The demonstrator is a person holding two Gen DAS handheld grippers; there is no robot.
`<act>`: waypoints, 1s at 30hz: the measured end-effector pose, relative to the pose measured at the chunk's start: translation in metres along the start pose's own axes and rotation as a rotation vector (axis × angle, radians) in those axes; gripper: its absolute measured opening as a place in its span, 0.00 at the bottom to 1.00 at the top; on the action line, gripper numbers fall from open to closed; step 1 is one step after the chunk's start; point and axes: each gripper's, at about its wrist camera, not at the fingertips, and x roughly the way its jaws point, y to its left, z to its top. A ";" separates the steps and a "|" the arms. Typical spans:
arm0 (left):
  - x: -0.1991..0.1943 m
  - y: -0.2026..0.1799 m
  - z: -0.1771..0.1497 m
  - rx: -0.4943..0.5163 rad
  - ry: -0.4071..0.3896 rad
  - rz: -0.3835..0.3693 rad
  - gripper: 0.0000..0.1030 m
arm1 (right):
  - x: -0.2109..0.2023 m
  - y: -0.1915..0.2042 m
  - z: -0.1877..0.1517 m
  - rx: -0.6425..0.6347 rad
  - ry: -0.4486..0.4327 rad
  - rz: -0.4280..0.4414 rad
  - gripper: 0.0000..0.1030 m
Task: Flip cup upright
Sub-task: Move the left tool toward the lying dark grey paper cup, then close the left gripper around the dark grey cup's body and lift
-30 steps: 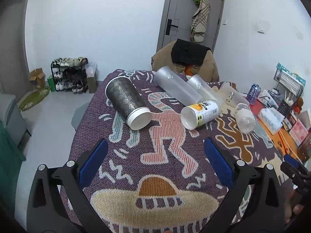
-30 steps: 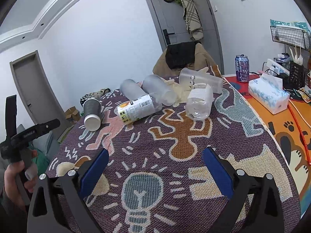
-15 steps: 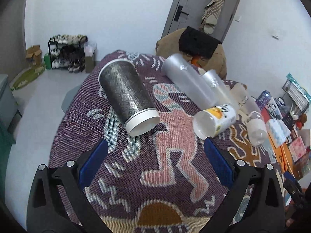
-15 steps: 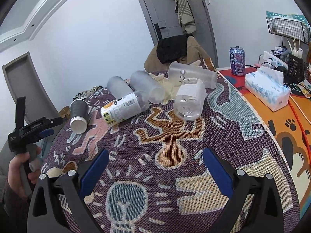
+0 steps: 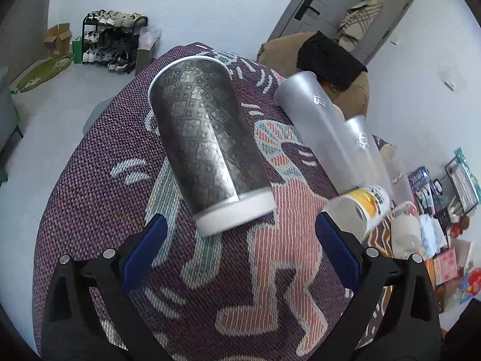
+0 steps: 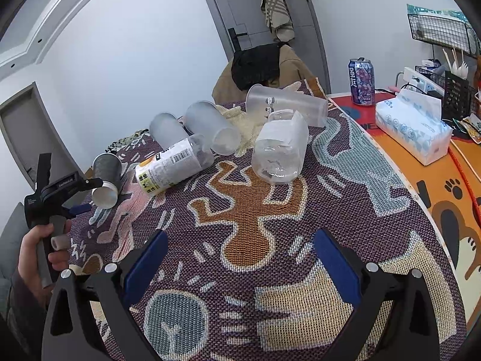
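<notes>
A dark patterned metal cup with a white rim lies on its side on the patterned tablecloth, rim toward me. My left gripper is open and empty, its fingers just short of the rim on either side. In the right wrist view the same cup lies at the far left, with the left gripper right beside it. My right gripper is open and empty, over the near middle of the table.
Several frosted and clear plastic cups and a labelled bottle lie on their sides mid-table. A tissue pack, a can and wire baskets stand at the right. A chair is behind the table.
My left gripper has moved forward to the metal cup, which now fills that view. The right gripper has edged forward a little. Both stayed open.
</notes>
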 end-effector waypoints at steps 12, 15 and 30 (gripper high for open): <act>0.032 0.017 0.025 -0.110 0.049 0.011 0.86 | 0.009 -0.001 0.001 0.013 0.009 0.007 0.93; 0.037 0.021 0.025 -0.140 0.067 0.000 0.71 | 0.009 -0.001 0.000 0.019 0.008 0.011 0.93; -0.044 -0.009 -0.004 -0.052 -0.024 -0.064 0.67 | -0.012 -0.004 -0.011 0.079 0.007 0.070 0.93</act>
